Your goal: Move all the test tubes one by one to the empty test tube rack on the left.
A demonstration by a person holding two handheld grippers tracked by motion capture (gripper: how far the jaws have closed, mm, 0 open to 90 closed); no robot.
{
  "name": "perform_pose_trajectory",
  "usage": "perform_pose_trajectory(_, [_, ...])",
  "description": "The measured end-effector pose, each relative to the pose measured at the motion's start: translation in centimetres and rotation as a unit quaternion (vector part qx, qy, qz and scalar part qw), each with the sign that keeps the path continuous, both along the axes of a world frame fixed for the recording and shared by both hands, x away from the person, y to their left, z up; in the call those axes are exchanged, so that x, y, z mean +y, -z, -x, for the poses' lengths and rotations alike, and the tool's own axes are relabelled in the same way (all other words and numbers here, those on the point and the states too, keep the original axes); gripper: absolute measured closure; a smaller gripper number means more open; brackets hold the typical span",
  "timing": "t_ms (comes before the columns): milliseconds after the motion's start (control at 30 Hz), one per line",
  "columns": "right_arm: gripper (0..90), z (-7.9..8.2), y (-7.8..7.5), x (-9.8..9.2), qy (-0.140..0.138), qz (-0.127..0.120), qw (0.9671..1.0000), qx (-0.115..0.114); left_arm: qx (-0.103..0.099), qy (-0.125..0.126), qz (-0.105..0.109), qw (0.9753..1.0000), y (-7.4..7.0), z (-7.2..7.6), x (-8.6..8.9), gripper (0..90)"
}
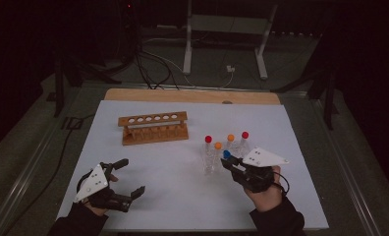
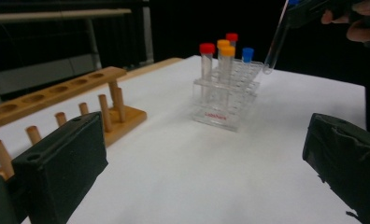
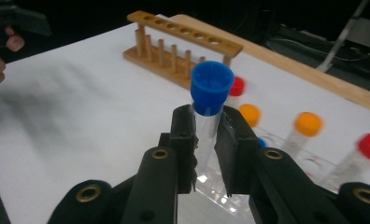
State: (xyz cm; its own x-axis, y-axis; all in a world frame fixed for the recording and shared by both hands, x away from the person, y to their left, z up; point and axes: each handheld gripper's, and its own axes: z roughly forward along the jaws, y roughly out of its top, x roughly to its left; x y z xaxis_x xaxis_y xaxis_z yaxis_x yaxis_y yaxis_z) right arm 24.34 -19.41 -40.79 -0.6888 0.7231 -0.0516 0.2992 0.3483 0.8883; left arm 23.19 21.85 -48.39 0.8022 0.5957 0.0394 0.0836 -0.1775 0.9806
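Work in hand: moving capped tubes between the two racks, as I judge it.
Right tongs (image 3: 204,140): clenched on the clear plastic tube with the blue screw cap (image 3: 212,84), gripped just under the cap, right of centre in the high view.
Tube's long axis: close to upright, leaning slightly; in the left gripper view it hangs at the upper right, its rounded bottom clear of the clear plastic rack (image 2: 226,100).
Direction to target: the wooden six-hole rack (image 1: 153,127) lies up and to the left of the held tube in the high view, well apart across the white tabletop (image 1: 182,177).
Left tongs (image 1: 126,178): released, jaws wide apart, holding nothing, lower left of the high view.
Nearer hand: the right one already holds the tube; the left is nearer the wooden rack.
Remaining tubes: red-, orange- and blue-capped ones stand in the clear rack.
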Motion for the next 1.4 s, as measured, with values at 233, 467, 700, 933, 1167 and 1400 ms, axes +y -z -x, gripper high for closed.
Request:
perform_pose_trajectory(233, [77.0, -0.4, 1.3, 2.0, -0.028, 0.015, 0.9993, 0.017, 0.018, 0.011, -0.010, 0.9997, -0.4, -0.1, -1.2, 0.5])
perform_pose_trajectory(467, [77.0, -0.7, 2.3, 3.6, -0.047, 0.028, 0.9980, 0.030, 0.035, 0.035, -0.002, 0.9988, -1.9, -0.8, -2.6, 0.5])
perform_pose_trajectory(700, [77.0, -0.7, 2.8, 4.9, -0.066, 0.036, 0.9966, 0.034, 0.047, 0.066, 0.004, 0.9967, -3.0, -1.5, -3.9, 0.6])
perform_pose_trajectory(933, [77.0, -0.6, 3.1, 5.6, -0.077, 0.040, 0.9955, 0.038, 0.058, 0.096, 0.004, 0.9937, -4.1, -2.5, -6.1, 0.6])
perform_pose_trajectory(1167, [77.0, -0.5, 3.1, 5.9, -0.085, 0.041, 0.9947, 0.040, 0.060, 0.117, 0.011, 0.9913, -4.8, -3.2, -7.9, 4.5])
perform_pose_trajectory(1400, [77.0, -0.5, 3.3, 6.3, -0.092, 0.043, 0.9940, 0.043, 0.063, 0.134, 0.007, 0.9890, -4.9, -3.5, -9.4, 13.0])
